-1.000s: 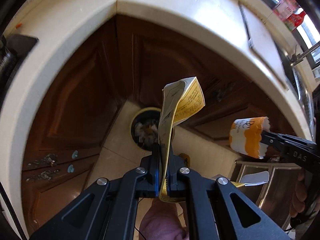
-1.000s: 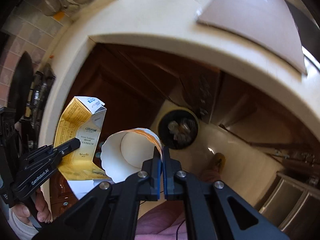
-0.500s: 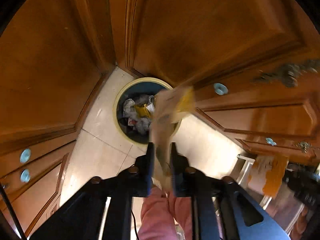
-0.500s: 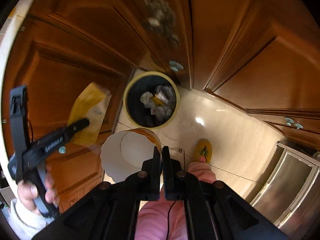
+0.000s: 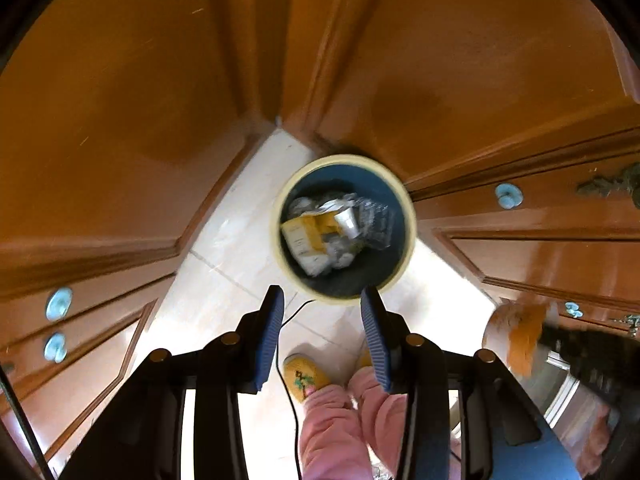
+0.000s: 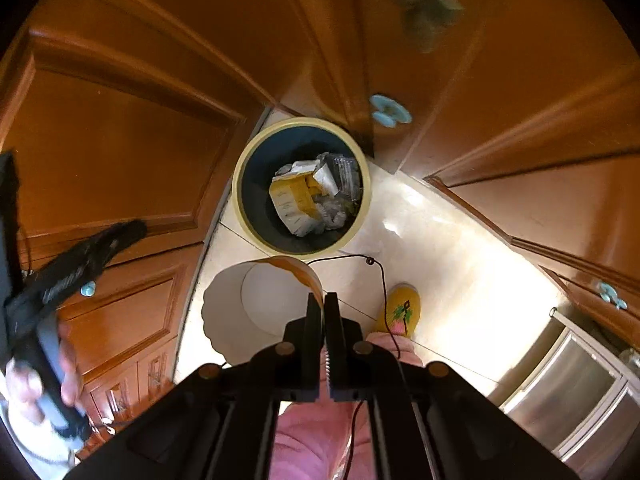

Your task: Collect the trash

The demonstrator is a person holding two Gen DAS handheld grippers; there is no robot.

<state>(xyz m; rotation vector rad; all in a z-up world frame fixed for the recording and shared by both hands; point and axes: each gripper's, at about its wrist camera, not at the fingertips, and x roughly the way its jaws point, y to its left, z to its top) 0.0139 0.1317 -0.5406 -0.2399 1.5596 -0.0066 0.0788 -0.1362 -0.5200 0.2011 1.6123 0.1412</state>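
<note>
A round bin (image 5: 408, 216) with a cream rim and dark inside stands on the floor in the cabinet corner; it also shows in the right wrist view (image 6: 240, 204). A yellow and white carton (image 5: 306, 240) lies in it on crumpled trash, also seen from the right wrist (image 6: 292, 200). My left gripper (image 5: 322, 316) is open and empty, above the bin's near rim. My right gripper (image 6: 323, 304) is shut on the rim of a white and orange paper cup (image 6: 260, 304), held above the floor just short of the bin. The cup shows blurred at the left view's right edge (image 5: 516, 332).
Brown wooden cabinet doors (image 5: 120, 80) with pale blue knobs (image 5: 508, 196) surround the bin on both sides. The floor (image 6: 440, 248) is pale tile. A yellow slipper (image 6: 402, 308) and pink trouser legs (image 5: 340, 420) are below the grippers. A steel appliance (image 6: 568, 396) stands at the right.
The left gripper opened and the yellow carton fell into the bin. Both grippers moved down from counter height toward the bin. The right gripper kept its hold on the cup.
</note>
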